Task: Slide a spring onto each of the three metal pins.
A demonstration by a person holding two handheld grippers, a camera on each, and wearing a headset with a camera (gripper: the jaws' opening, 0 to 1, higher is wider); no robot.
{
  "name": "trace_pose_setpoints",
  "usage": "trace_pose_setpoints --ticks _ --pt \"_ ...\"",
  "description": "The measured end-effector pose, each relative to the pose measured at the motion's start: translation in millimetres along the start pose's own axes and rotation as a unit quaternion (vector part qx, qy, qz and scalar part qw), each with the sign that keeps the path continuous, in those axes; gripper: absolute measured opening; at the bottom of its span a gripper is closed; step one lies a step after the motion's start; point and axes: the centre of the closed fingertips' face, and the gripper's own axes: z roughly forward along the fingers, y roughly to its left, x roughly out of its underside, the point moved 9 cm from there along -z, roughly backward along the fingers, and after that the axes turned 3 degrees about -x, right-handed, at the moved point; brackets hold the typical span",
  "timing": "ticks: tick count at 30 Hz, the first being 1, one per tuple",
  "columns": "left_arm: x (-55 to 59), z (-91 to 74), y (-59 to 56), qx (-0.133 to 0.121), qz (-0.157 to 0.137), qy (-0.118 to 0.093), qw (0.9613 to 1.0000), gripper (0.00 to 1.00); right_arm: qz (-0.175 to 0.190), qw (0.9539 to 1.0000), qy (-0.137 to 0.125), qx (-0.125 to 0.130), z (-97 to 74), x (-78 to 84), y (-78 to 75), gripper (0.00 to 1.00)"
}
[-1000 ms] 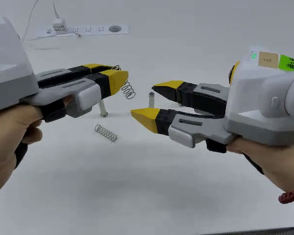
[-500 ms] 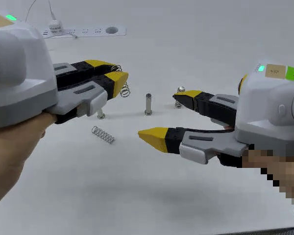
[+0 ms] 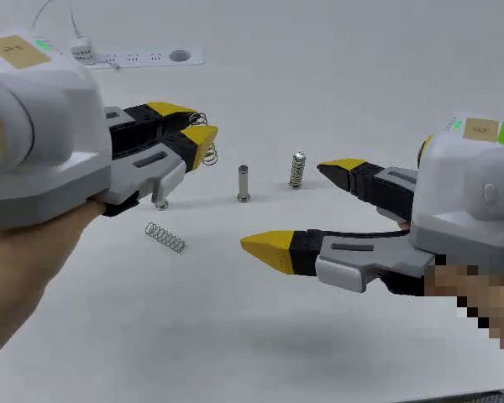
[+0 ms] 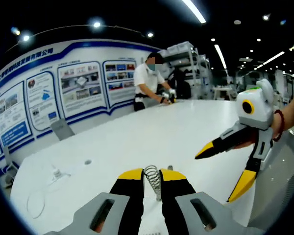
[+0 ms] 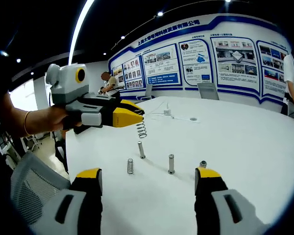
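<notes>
- Steel left pin (image 3: 161,203) is mostly hidden behind the lower jaw of the left gripper (image 3: 203,134) in the head view. Just its base shows on the white table (image 3: 336,75).
- Yellow jaw tips cover the middle of the held spring (image 3: 212,155), so a few coils peek out above and below them. In the right gripper view it hangs from the tips, clear of the pins.
- Right pin (image 3: 300,155) stands upright with the fitted spring (image 3: 297,172) wrapped around its shaft. In the right gripper view its top pokes out behind that gripper's own jaw tip and the rest is hidden.
- Middle pin (image 3: 243,182) stands bare and upright between the other two.
- Loose spring (image 3: 165,238) lies flat on the table, near the left pin and on the person's side of it.
- Left gripper points rightward, roughly level, with its jaws narrow and clamped on the held spring. The hand beneath it is cut off by the frame edge.
- Right gripper (image 3: 284,206) points leftward at the pins with its jaws spread wide and nothing between them. Its far jaw tip sits just beside the right pin without touching, and its near tip hangs over bare table.
- Power strip (image 3: 143,59) lies at the far edge of the table, its markings too small to read.
</notes>
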Motion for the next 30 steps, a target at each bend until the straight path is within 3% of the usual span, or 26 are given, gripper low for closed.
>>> trace_pose_setpoints --ticks 11,19,30 --pt "3.4 25.3 -3.7 0.013 0.037 -0.001 0.9992 0.12 0.016 0.9996 0.006 0.021 -14.7 9.4 -9.2 0.8" --pt "15.0 41.3 -5.1 0.017 0.05 0.004 0.9986 0.12 0.026 0.9989 0.01 0.038 -21.3 15.4 -17.2 0.8" --pt "27.4 55.1 -6.8 0.001 0.076 0.003 0.9971 0.12 0.046 0.9977 0.0 0.05 -23.2 16.9 -21.0 0.79"
